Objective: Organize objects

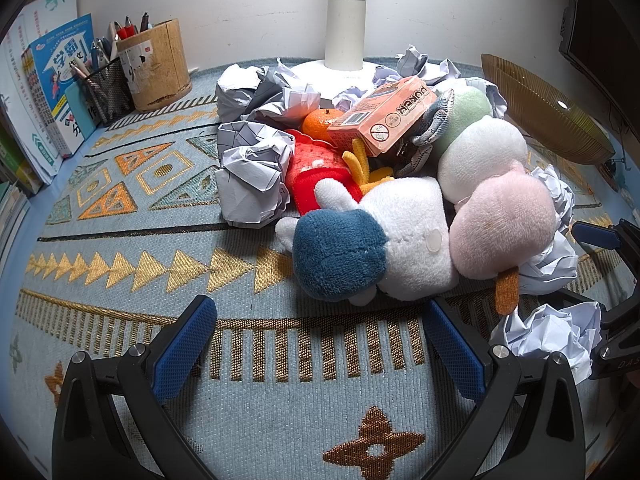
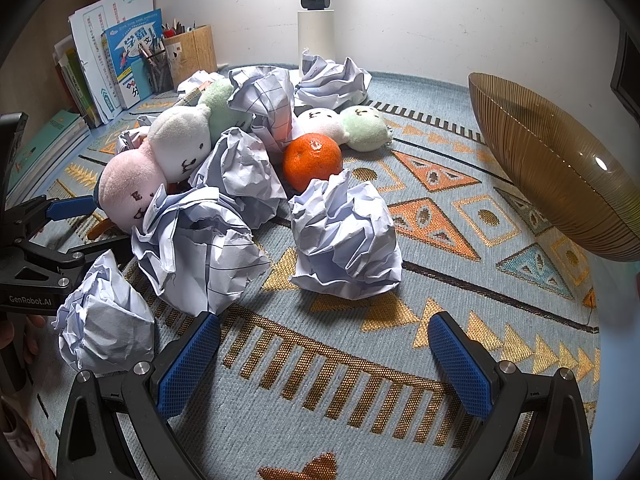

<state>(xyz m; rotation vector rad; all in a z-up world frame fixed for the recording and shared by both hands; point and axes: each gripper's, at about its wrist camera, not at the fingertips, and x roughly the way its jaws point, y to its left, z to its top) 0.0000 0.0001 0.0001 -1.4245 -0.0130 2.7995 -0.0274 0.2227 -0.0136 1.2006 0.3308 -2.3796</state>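
Both grippers spread wide and empty, left gripper (image 1: 320,344) near blue-white plush (image 1: 360,240), right gripper (image 2: 324,356) near crumpled paper ball (image 2: 344,236), amber bowl (image 2: 560,168) far right.

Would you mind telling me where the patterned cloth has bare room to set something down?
Bare cloth lies between the paper ball and the amber bowl, and between the pen holders and the pile. Around the lamp base, toys, tangerine and paper crowd together.
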